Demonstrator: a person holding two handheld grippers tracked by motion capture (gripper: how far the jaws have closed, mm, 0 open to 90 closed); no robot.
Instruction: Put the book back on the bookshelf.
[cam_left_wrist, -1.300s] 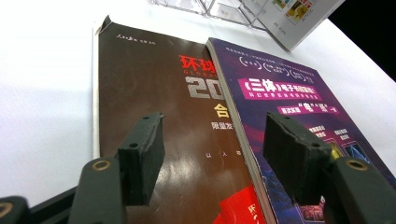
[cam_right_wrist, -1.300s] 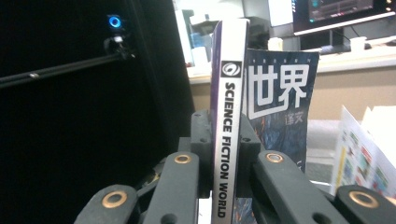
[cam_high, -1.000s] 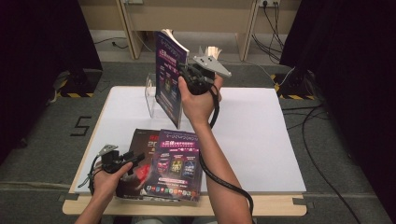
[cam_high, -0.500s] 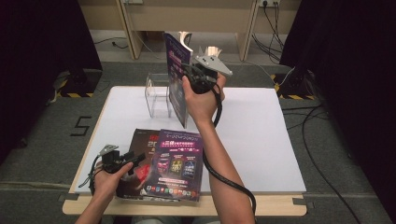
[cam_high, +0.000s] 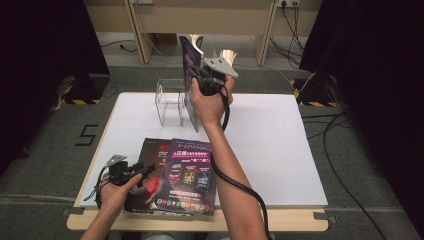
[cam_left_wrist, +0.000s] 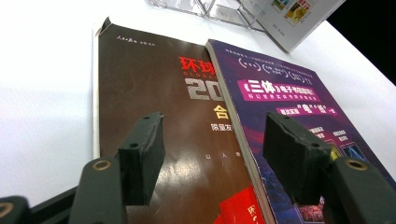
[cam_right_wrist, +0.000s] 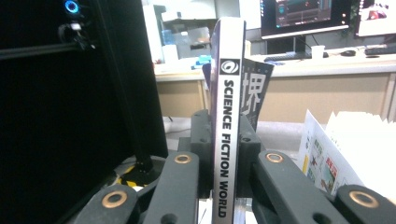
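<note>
Right gripper (cam_right_wrist: 227, 154): fingers clamped on both faces of the upright magazine (cam_right_wrist: 227, 116) (spine toward camera), held above the clear rack (cam_high: 172, 100). Left gripper (cam_left_wrist: 215, 154): fingers apart, hovering over two flat magazines (cam_left_wrist: 187, 140) on the worktop (cam_high: 280, 150).

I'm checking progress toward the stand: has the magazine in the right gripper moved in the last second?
Yes. The magazine, clamped in the right gripper, has shifted right, off the front of the clear acrylic stand to its right end.
</note>
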